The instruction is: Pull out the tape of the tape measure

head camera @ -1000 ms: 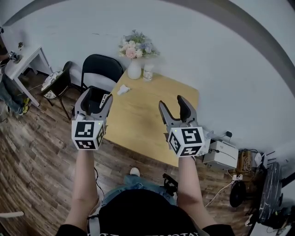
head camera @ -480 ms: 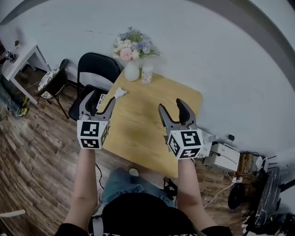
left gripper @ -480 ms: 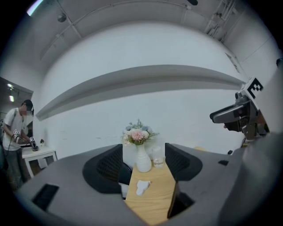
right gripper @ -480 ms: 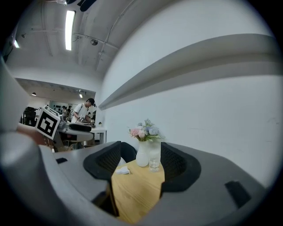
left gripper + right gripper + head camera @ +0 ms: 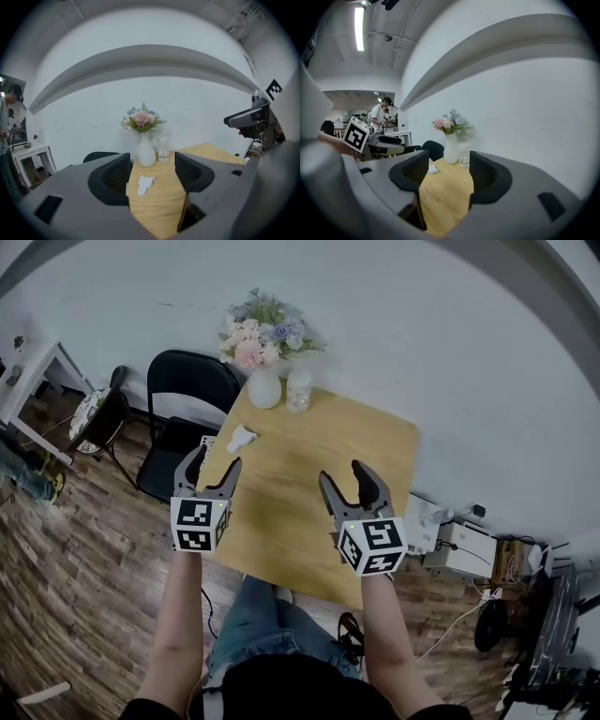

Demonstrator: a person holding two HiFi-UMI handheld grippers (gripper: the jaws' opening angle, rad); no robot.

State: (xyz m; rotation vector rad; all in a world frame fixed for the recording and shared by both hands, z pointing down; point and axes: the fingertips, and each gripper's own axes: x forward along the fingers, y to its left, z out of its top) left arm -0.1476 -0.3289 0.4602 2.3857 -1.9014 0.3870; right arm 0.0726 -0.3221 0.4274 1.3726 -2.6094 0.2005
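Two grippers, both with jaws apart and nothing between the pads: your left gripper [image 5: 212, 465] and right gripper [image 5: 344, 474] hang above the table [image 5: 309, 502]. Ahead of the left jaws, framed in their gap, lies a small white object [image 5: 241, 438], maybe the tape measure, can't confirm. Farther ahead a white vase [image 5: 264, 388] holds flowers [image 5: 258, 334]. Just beside it stands a clear glass [image 5: 298, 390], contents unclear.
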